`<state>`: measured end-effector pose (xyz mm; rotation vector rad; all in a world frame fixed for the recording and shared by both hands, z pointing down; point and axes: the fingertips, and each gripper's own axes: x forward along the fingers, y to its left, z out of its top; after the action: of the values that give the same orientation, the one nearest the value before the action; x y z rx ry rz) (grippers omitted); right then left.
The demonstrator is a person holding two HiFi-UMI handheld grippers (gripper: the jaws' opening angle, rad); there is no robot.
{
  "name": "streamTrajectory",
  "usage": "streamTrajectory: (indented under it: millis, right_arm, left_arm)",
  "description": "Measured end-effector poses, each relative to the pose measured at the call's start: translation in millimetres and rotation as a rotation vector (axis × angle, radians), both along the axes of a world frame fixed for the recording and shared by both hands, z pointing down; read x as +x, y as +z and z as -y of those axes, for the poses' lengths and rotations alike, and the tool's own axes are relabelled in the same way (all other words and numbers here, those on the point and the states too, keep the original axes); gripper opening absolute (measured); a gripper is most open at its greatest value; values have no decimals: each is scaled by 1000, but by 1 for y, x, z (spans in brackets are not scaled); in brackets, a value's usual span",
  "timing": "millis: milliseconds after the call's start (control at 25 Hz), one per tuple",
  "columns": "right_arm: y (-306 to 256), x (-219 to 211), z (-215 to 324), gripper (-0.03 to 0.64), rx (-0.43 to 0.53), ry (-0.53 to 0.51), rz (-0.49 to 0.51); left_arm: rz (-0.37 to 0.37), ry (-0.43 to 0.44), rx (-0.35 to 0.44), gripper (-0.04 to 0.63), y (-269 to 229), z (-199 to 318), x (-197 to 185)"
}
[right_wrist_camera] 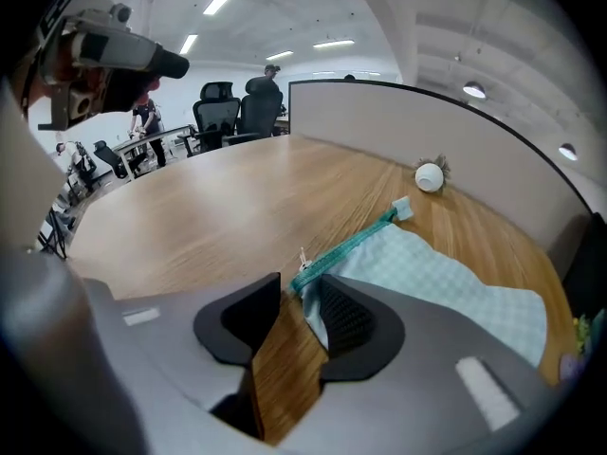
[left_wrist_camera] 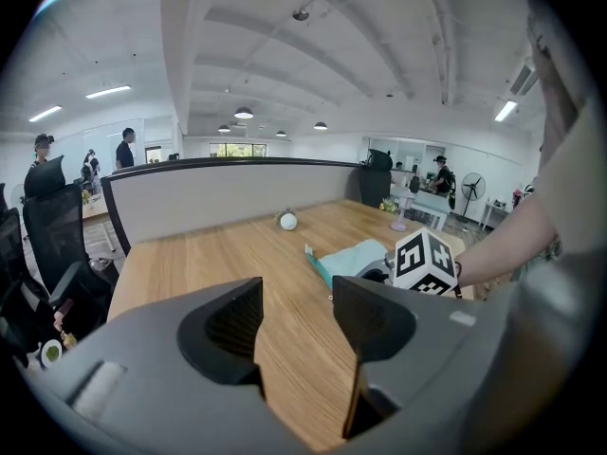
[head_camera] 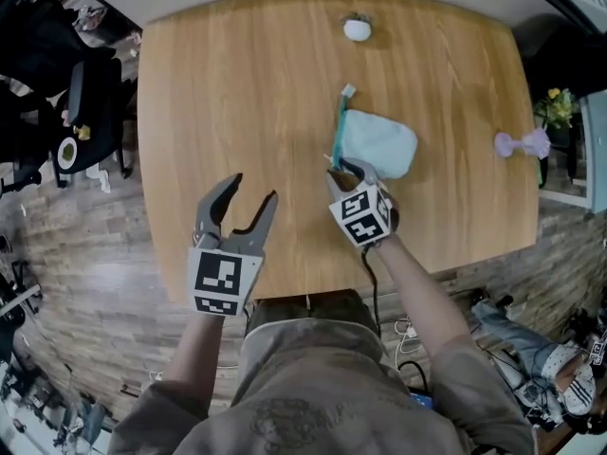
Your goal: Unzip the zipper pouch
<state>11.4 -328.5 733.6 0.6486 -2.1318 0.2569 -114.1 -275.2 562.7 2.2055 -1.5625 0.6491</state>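
A pale mint checked zipper pouch lies flat on the wooden table, its teal zipper running along its left edge. My right gripper sits at the pouch's near left corner. In the right gripper view its jaws stand apart with bare wood in the gap; the zipper's near end and its small metal pull lie just past the tips, and pouch cloth lies beside the right jaw. My left gripper hovers open and empty to the left of the pouch.
A small white ball-like object rests near the table's far edge. A lilac dumbbell-shaped item lies at the right edge. Black office chairs stand left of the table, and a grey partition lines its far side.
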Motion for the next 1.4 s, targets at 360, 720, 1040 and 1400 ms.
streamTrajectory:
  millis: [360, 720, 1040, 1400]
  right_arm:
    - [-24, -1, -6, 60, -21, 39, 105]
    - [-136, 7, -13, 57, -18, 110, 355]
    - [-248, 12, -41, 57, -12, 97, 567]
    - [-322, 16, -99, 57, 50, 24, 629]
  left_arm:
    - [12, -6, 13, 226, -6, -9, -9]
    - [17, 4, 84, 222, -45, -13, -10]
    - [33, 40, 182, 220, -104, -23, -5]
    - [18, 65, 227, 218, -149, -54, 0]
